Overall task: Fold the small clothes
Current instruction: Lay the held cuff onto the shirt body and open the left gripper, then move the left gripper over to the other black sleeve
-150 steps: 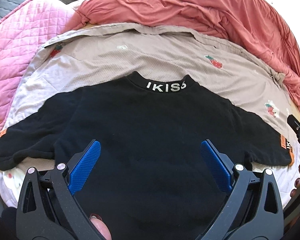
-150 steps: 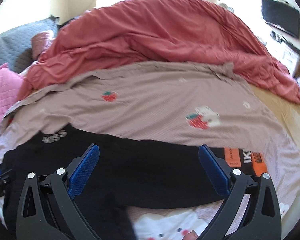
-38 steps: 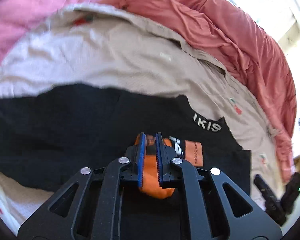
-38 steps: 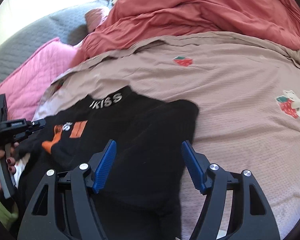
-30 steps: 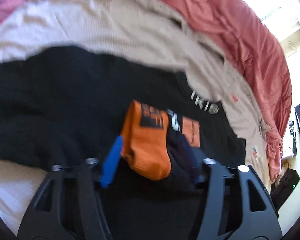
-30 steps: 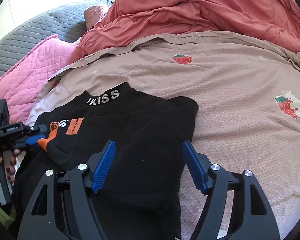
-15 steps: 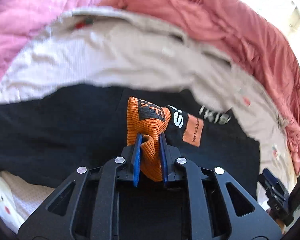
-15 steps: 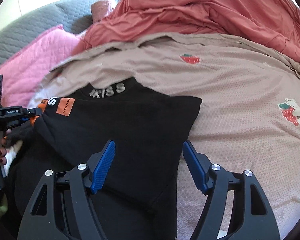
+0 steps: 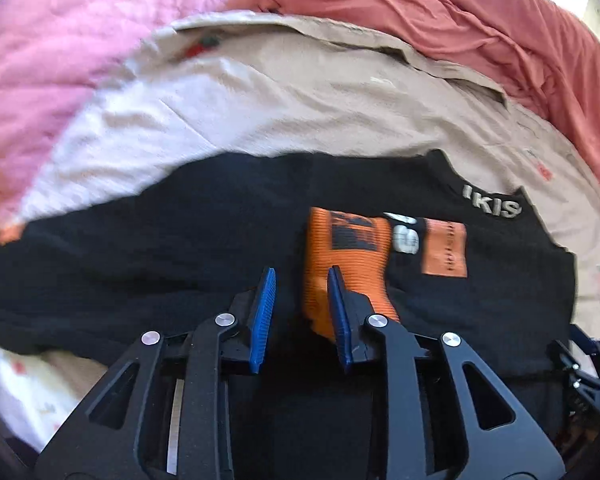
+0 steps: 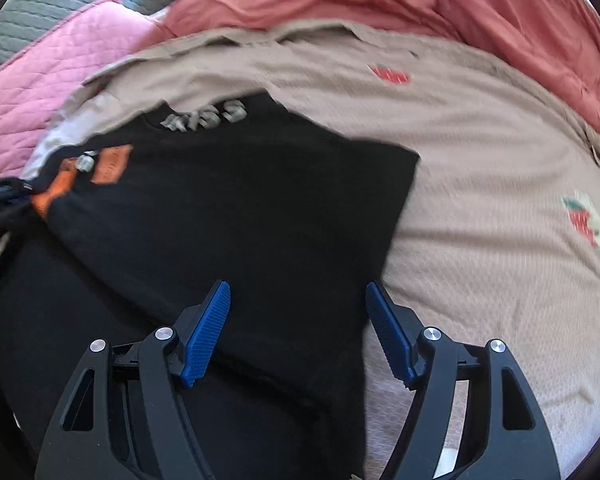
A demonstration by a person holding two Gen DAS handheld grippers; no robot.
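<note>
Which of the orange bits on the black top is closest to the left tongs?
The ribbed orange cuff, lying against the right pad of the left tongs, whose jaws are opening. The flat orange patch sits farther right, by the collar.

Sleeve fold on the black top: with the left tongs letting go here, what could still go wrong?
1. The left tongs are opening, but the orange cuff still lies against one pad; pulling away might drag the sleeve back out.
2. The right tongs hang open over the black top without pinning it, so the folded side may shift on the soft beige sheet.
</note>
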